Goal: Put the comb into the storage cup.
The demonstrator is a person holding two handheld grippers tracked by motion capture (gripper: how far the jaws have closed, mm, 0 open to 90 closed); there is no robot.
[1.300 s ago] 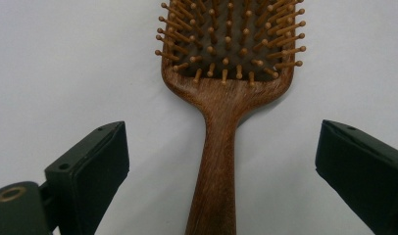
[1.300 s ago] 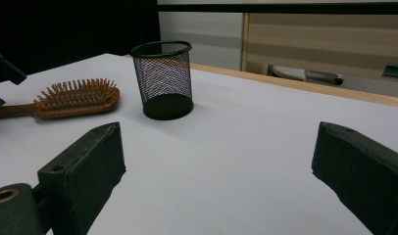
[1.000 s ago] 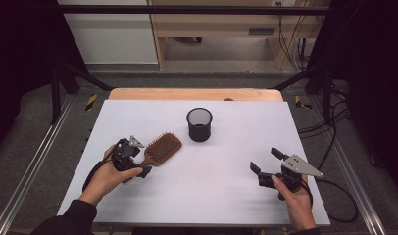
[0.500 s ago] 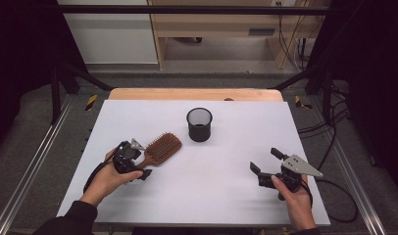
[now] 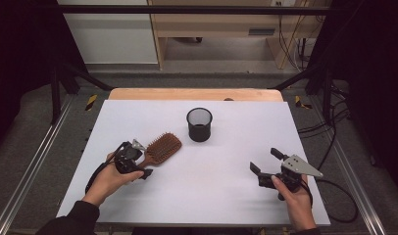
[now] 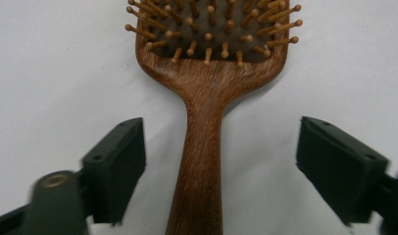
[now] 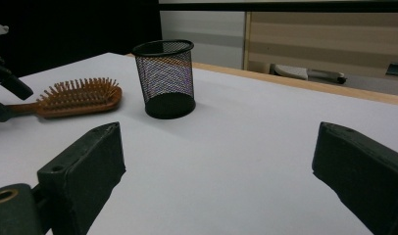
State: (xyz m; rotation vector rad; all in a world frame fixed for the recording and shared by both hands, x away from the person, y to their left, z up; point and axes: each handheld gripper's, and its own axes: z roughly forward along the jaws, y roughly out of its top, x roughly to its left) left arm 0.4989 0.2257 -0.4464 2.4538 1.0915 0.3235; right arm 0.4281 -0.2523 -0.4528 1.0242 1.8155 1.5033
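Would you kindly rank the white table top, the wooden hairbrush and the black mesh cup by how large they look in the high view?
1. white table top, by far the largest.
2. wooden hairbrush, longer than the cup, though the left gripper covers part of its handle.
3. black mesh cup, smallest.

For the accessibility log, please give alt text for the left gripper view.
A wooden paddle hairbrush lies bristles-up on a white table, its handle running between the left gripper's two open black jaws, which do not touch it.
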